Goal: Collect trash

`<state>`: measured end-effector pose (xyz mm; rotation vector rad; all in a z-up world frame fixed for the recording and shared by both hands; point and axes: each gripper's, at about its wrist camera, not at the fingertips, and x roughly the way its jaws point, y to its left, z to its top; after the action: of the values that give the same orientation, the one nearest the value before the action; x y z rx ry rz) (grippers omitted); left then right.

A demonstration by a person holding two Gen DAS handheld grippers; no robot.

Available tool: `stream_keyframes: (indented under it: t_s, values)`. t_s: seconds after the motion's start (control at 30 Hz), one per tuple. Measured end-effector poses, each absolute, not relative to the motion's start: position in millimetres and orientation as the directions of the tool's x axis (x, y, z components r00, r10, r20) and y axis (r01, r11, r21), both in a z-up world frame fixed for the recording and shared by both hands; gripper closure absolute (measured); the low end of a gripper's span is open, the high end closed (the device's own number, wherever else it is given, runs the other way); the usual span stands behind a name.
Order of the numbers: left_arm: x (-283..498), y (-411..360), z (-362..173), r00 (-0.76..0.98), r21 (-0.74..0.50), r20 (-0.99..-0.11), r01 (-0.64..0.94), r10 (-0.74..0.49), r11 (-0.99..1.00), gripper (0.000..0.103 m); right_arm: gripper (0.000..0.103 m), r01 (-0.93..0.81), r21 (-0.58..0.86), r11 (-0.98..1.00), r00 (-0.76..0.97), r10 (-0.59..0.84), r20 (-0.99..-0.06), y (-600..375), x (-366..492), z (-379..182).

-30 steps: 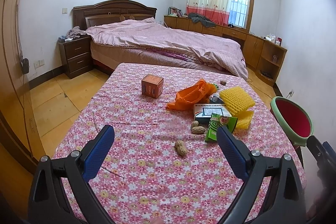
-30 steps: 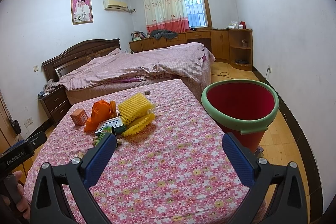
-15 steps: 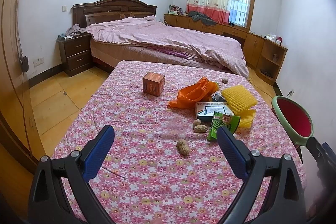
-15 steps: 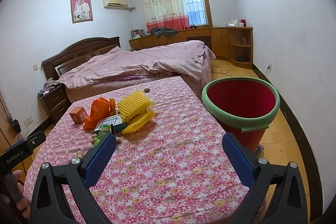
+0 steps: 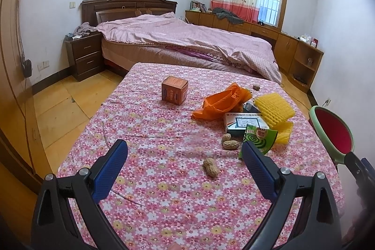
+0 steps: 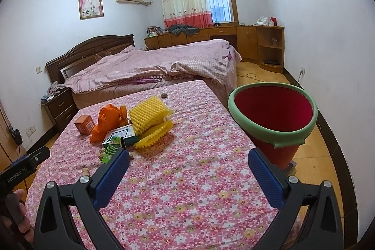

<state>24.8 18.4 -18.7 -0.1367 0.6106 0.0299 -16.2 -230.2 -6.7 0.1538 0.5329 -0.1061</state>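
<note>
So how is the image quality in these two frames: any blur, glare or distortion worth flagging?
Left wrist view: strong fisheye bending at the walls and black corner vignette; the peanut and orange bag are sharp, the window is blown out. Right wrist view: same distortion; glare on the ceiling, red bucket crisp, soft shadows under the yellow foam.

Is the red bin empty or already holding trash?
Looks empty: the right wrist view into the red bin shows only bare red wall; its very bottom is hidden.
</note>
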Motion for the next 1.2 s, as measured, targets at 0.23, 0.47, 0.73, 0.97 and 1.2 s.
stream_keyframes:
  t_s: [0.23, 0.47, 0.73, 0.97, 1.2]
  values:
    - [39, 21, -20, 0.805, -0.119, -0.593, -0.074, -0.011, 0.990, 0.006, 0.000, 0.122, 0.118, 0.986, 0.849, -0.042, -0.527, -228, -2, -9]
    - [60, 24, -17, 0.796, -0.098, -0.605, -0.077, 0.002, 0.992, 0.006, 0.000, 0.112, 0.134, 0.985, 0.841, -0.022, -0.541, -227, 18, -7]
    - [100, 34, -17, 0.773, -0.086, -0.635, -0.065, -0.005, 0.994, 0.006, 0.000, 0.111, 0.138, 0.984, 0.828, -0.015, -0.560, -226, 49, -5]
    - [150, 50, -24, 0.737, -0.059, -0.676, -0.048, -0.005, 0.997, 0.006, 0.000, 0.117, 0.096, 0.989, 0.796, -0.036, -0.604, -219, 81, -12]
    - [203, 66, -41, 0.703, -0.062, -0.712, -0.057, -0.004, 0.996, 0.006, 0.000, 0.059, 0.133, 0.989, 0.755, 0.042, -0.654, -216, 119, -20]
